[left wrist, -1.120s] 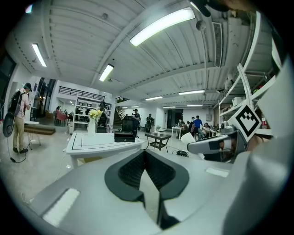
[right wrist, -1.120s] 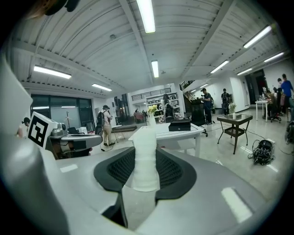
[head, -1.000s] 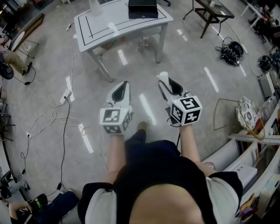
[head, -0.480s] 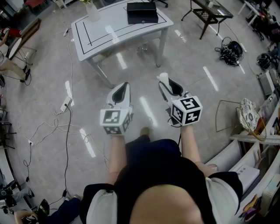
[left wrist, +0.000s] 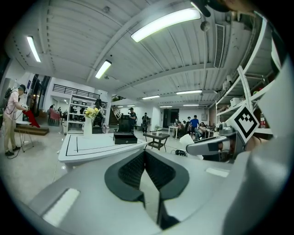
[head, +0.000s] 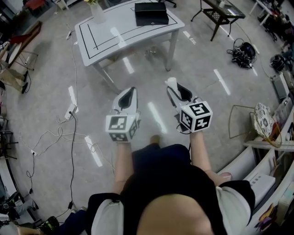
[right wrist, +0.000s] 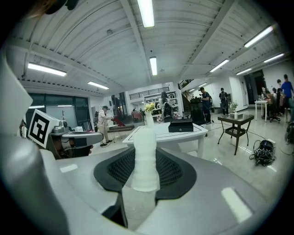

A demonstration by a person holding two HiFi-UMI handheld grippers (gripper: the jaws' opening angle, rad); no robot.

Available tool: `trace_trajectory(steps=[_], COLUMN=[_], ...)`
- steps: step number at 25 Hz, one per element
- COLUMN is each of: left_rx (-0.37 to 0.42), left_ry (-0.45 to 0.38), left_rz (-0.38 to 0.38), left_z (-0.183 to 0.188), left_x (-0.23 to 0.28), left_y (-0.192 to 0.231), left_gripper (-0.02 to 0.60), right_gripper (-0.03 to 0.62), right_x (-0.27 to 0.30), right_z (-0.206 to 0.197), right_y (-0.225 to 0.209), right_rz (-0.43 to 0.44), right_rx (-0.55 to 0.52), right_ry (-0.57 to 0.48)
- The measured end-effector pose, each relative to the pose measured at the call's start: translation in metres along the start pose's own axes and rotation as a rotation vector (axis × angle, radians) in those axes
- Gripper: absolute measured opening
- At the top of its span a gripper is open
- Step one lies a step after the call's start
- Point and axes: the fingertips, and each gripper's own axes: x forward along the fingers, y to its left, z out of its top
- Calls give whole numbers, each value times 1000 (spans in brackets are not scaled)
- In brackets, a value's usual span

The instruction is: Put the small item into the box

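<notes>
- The right gripper pinches the white item upright between its pads.
- The left gripper has its jaws pressed together, with nothing between them.
- The black box sits on the table, well away from both grippers; its inside does not show.
- A vase on the same table holds flowers.

What we are missing
At twelve o'clock the top edge is cropping the vase; we are finding the black box too small to judge open or closed.
</notes>
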Motion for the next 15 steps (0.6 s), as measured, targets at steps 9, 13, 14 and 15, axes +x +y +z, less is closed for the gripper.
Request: trace_trajectory(steps=[9, 13, 14, 15], left_rx=[-10, -19, -21, -22], left_ry=[4, 7, 10, 13], left_rz=[-18, -24, -27, -29], left_z=[-6, -10, -11, -11], left_x=[5, 4, 4, 4], left_y=[13, 13, 12, 11], left_gripper=[11, 11, 11, 11], right_gripper=[139, 138, 138, 139], right_x=[11, 11, 10, 9], right_z=[-7, -10, -11, -12], right_y=[5, 7, 7, 7], right_rz=[-6, -8, -8, -9], right_rx=[16, 24, 26, 28], right_ry=[9, 14, 16, 18])
